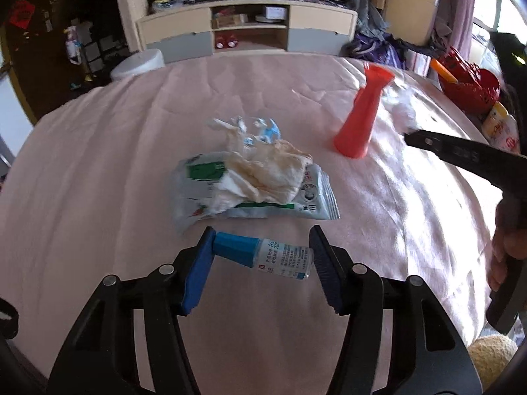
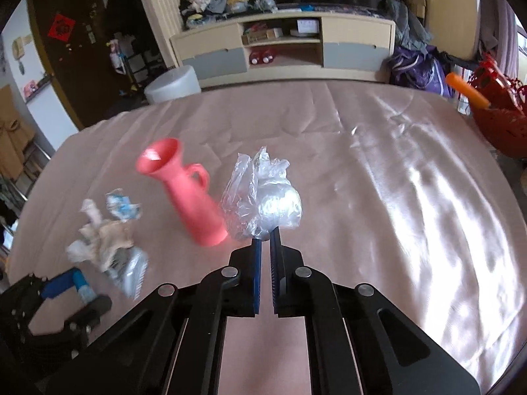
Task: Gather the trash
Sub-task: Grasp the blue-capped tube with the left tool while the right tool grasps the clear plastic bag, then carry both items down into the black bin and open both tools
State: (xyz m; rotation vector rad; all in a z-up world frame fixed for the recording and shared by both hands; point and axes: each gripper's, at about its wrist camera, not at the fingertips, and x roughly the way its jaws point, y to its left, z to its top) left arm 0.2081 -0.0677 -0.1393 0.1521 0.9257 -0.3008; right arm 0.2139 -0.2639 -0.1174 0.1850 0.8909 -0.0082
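My left gripper (image 1: 260, 256) is shut on a small bottle (image 1: 263, 256) with a blue cap, held crosswise between the blue pads just above the pink bedsheet. Just beyond it lies a pile of trash: a silver-green wrapper (image 1: 306, 204), crumpled stained tissues (image 1: 266, 174) and a torn blue-white scrap (image 1: 263, 131). My right gripper (image 2: 266, 238) is shut on a crumpled clear plastic bag (image 2: 263, 197) and holds it up beside a coral-red vase (image 2: 187, 194). The left gripper and bottle (image 2: 75, 283) show at lower left of the right wrist view.
The vase (image 1: 359, 115) stands upright on the bed, right of the trash pile (image 2: 105, 243). A red basket (image 2: 497, 115) sits at the bed's right edge. A white round tub (image 2: 173, 85) and a low cabinet (image 2: 283, 46) stand beyond the far edge.
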